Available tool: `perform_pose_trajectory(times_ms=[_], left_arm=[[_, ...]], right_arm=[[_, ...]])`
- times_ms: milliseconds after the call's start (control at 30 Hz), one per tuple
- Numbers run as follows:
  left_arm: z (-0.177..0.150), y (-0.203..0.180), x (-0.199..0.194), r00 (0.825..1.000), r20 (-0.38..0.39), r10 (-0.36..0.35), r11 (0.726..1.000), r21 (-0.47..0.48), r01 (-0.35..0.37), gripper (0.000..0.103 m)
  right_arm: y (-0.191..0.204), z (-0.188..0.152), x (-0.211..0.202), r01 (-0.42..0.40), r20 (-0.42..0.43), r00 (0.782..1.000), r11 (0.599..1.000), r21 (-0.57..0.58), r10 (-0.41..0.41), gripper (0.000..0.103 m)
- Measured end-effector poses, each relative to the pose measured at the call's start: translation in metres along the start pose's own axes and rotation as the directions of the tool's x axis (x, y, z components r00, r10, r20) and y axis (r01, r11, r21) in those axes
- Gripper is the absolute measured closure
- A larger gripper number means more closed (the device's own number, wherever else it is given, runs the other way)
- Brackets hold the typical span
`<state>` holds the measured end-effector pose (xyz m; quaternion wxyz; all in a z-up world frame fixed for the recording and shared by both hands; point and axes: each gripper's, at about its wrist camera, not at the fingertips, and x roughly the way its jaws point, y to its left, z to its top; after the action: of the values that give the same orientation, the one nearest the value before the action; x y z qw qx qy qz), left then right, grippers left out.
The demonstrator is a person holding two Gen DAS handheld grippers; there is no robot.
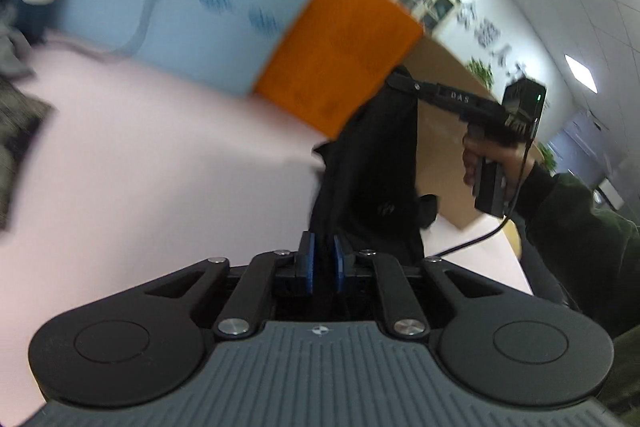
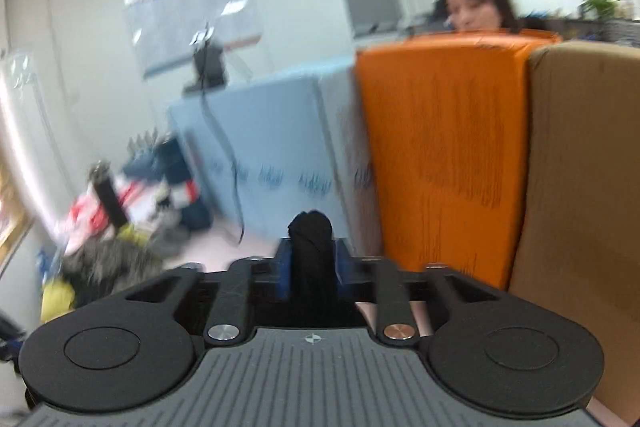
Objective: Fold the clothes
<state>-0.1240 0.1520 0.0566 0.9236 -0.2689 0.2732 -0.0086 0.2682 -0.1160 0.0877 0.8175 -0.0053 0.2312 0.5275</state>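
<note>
black, limp garment [image 1: 372, 167] (light, floppy) hangs between us: left gripper [image 1: 324, 261] and right gripper [image 2: 312, 255] both pinch bunched edges; hold the corners.

Only readable text: "DAS" in small pale letters on the black finger arm of the right gripper [image 1: 400, 81], seen from the left wrist view, just behind its fingertips. Small white logo mark on the black garment [image 1: 372, 163] below that gripper, too small to read. Large dark characters on the white wall [image 1: 496, 27] right of the orange panel [image 1: 340, 47]: blurred, illegible. Wall poster [image 2: 192, 23] in right wrist view: blurred, illegible.
</note>
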Motion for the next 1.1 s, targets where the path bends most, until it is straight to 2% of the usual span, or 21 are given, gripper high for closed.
perform_pose_trajectory(times_ms=[33,67,100,167,267,333,400,467,600,700,800,867,900,1033,1100], left_arm=[[-0.003,0.006,-0.010,0.998,0.009,0.061,0.998,0.022,-0.061,0.059],[-0.008,0.013,-0.018,0.991,0.012,0.135,0.990,0.028,-0.135,0.033],[-0.015,0.023,-0.026,0.976,0.014,0.217,0.976,0.016,-0.217,0.028],[-0.031,0.048,-0.036,0.944,-0.021,0.328,0.942,-0.060,-0.329,0.027],[-0.056,0.076,-0.040,0.913,-0.088,0.399,0.891,-0.196,-0.409,0.027],[-0.061,0.087,-0.041,0.916,-0.093,0.390,0.888,-0.227,-0.400,0.027],[-0.062,0.094,-0.037,0.925,-0.092,0.369,0.895,-0.232,-0.380,0.025],[-0.058,0.092,-0.024,0.937,-0.091,0.336,0.919,-0.186,-0.347,0.021],[-0.047,0.087,0.003,0.954,-0.121,0.275,0.954,-0.086,-0.286,0.021],[-0.040,0.084,0.023,0.957,-0.157,0.245,0.967,-0.029,-0.252,0.021],[-0.034,0.083,0.037,0.954,-0.188,0.234,0.972,0.017,-0.235,0.020],[-0.031,0.083,0.046,0.950,-0.211,0.232,0.973,0.040,-0.229,0.020],[-0.030,0.084,0.050,0.947,-0.221,0.233,0.973,0.050,-0.227,0.020],[-0.026,0.084,0.059,0.940,-0.251,0.232,0.972,0.081,-0.219,0.020],[-0.024,0.083,0.061,0.939,-0.256,0.228,0.973,0.100,-0.209,0.020]], right_arm=[[-0.001,-0.002,0.006,0.063,0.016,0.998,0.998,0.003,-0.063,0.020],[-0.002,-0.008,0.017,0.139,0.005,0.990,0.990,-0.002,-0.139,0.024],[-0.006,-0.020,0.030,0.190,-0.020,0.982,0.982,0.013,-0.189,0.024],[-0.011,-0.034,0.040,0.202,-0.050,0.979,0.977,0.075,-0.198,0.023],[-0.001,-0.058,0.031,0.204,-0.096,0.976,0.974,0.099,-0.194,0.022],[0.015,-0.079,-0.019,0.211,-0.120,0.973,0.972,0.106,-0.199,0.020],[0.017,-0.098,-0.050,0.227,-0.134,0.969,0.963,0.146,-0.208,0.017],[0.019,-0.116,-0.079,0.247,-0.150,0.964,0.947,0.203,-0.219,0.016],[0.022,-0.162,-0.139,0.267,-0.202,0.957,0.898,0.348,-0.207,0.016],[0.033,-0.206,-0.183,0.257,-0.235,0.959,0.841,0.476,-0.160,0.016],[0.052,-0.250,-0.218,0.228,-0.220,0.969,0.744,0.628,-0.111,0.016],[0.065,-0.273,-0.236,0.214,-0.193,0.975,0.667,0.713,-0.107,0.016],[0.075,-0.279,-0.238,0.223,-0.184,0.974,0.661,0.717,-0.129,0.016],[0.122,-0.271,-0.232,0.310,-0.219,0.949,0.810,0.497,-0.229,0.017],[0.144,-0.263,-0.227,0.310,-0.218,0.946,0.867,0.391,-0.239,0.019]])
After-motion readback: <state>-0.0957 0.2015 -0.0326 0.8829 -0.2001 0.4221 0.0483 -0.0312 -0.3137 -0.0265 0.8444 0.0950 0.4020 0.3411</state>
